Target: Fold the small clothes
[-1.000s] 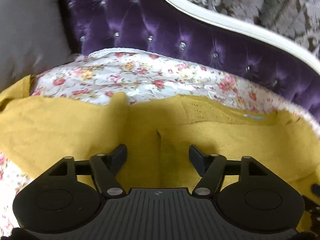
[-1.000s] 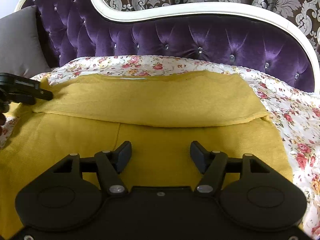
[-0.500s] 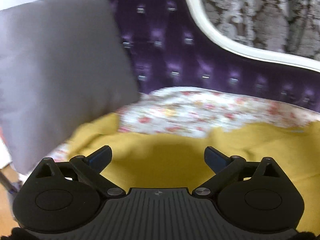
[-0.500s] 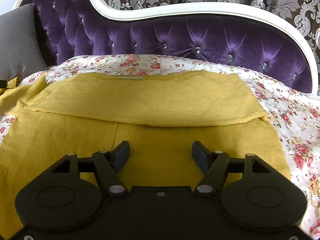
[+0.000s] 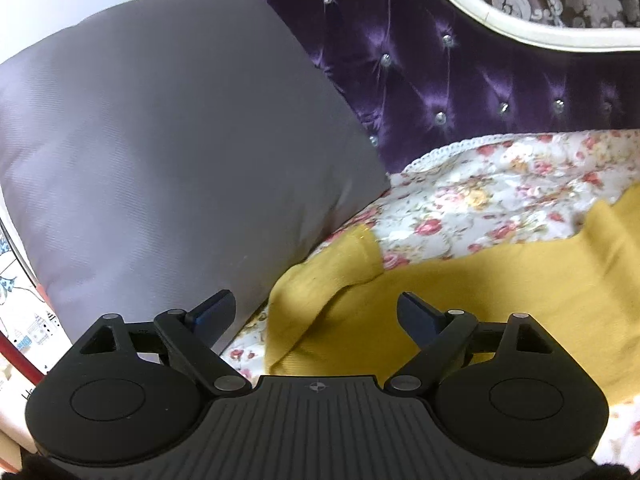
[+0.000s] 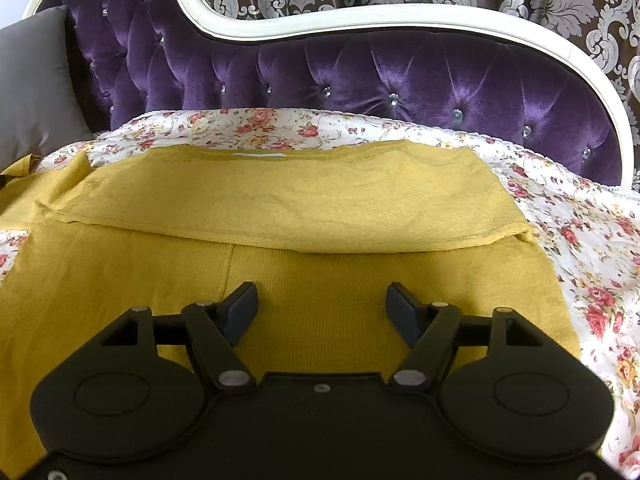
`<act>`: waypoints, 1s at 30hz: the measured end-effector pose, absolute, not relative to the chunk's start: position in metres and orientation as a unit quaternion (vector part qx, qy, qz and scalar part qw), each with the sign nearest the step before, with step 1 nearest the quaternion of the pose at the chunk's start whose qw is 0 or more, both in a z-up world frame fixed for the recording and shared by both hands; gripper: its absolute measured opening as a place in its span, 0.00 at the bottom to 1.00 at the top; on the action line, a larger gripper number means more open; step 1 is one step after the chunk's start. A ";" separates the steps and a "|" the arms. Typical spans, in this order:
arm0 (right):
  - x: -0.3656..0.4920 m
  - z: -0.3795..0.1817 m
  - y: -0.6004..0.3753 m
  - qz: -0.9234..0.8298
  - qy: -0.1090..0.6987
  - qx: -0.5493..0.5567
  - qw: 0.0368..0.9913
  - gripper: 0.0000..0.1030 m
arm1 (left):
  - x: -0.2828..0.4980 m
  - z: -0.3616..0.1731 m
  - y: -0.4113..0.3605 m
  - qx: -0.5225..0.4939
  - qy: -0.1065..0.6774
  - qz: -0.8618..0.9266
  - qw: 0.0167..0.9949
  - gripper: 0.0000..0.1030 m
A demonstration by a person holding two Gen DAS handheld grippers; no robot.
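Observation:
A mustard-yellow knit garment (image 6: 280, 200) lies spread on a floral sheet (image 6: 580, 240), with its upper part folded down over the body. Its left sleeve (image 5: 332, 256) trails out toward a grey pillow (image 5: 160, 140), the cuff end bunched up. My left gripper (image 5: 316, 304) hovers over that sleeve end. Its jaws are wide but closing, and the cloth lies below the gap with neither pad pressing on it. My right gripper (image 6: 322, 292) stands open just above the lower middle of the garment and holds nothing.
A purple tufted sofa back (image 6: 400, 80) with a white curved frame (image 6: 400, 16) rises behind the sheet. The grey pillow (image 6: 28, 80) leans against the left end. Bare floral sheet (image 5: 480, 184) shows beyond and right of the garment.
My left gripper has swung left from the garment's body to the sleeve end by the pillow, its jaws spread wider, and it has left the right wrist view. The right gripper has not moved.

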State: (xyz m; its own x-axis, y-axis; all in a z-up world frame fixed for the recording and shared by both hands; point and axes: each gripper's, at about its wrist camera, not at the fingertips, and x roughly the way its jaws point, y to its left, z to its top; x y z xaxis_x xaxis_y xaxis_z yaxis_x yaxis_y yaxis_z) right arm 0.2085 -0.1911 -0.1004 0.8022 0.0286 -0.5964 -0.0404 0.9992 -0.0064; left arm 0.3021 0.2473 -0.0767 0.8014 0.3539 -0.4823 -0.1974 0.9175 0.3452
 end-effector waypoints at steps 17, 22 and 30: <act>0.209 -0.101 -0.191 0.015 0.314 -0.008 0.949 0.73 | 0.313 -0.054 0.290 -0.046 0.288 0.129 0.948 0.06; 0.209 -0.101 -0.191 0.015 0.314 -0.007 0.949 0.73 | 0.296 -0.010 0.271 -0.117 0.249 0.064 0.959 0.06; 0.209 -0.100 -0.192 0.017 0.314 0.001 0.949 0.74 | 0.284 0.016 0.216 0.004 0.220 0.076 0.972 0.47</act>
